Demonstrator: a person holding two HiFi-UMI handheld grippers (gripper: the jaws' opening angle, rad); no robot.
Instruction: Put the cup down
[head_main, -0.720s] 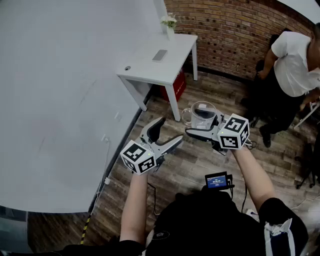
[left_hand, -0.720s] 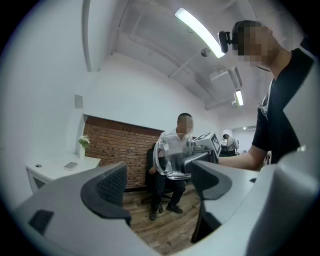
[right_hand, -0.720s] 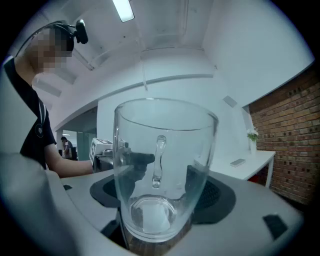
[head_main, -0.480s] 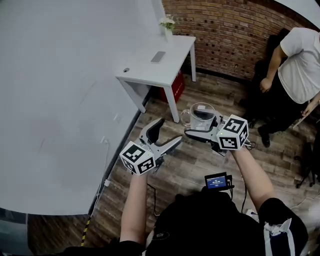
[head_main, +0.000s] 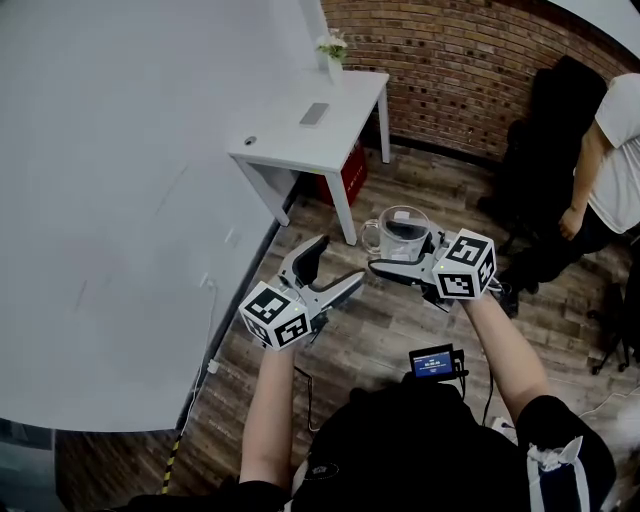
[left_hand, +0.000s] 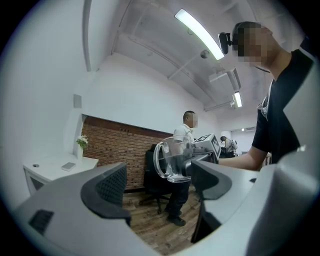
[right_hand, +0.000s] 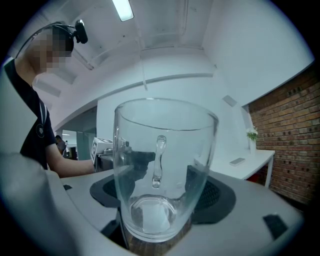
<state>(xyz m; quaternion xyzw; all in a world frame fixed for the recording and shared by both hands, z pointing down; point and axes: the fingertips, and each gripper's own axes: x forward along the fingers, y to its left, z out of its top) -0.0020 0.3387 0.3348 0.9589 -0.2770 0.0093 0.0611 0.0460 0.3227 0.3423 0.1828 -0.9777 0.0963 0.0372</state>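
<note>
As bystander (head_main: 612, 150) apparently steps right, right gripper (head_main: 402, 254) still pinches cup (head_main: 404, 226); left gripper (head_main: 339, 261) spread.

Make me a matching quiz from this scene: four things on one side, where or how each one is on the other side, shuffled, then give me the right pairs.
Things:
1. glass cup
2. left gripper
3. flowers
4. red box

Places or states:
A. under the white table
B. open, nothing between its jaws
C. held by the right gripper
D. standing at the far end of the white table

Pairs: 1-C, 2-B, 3-D, 4-A
</note>
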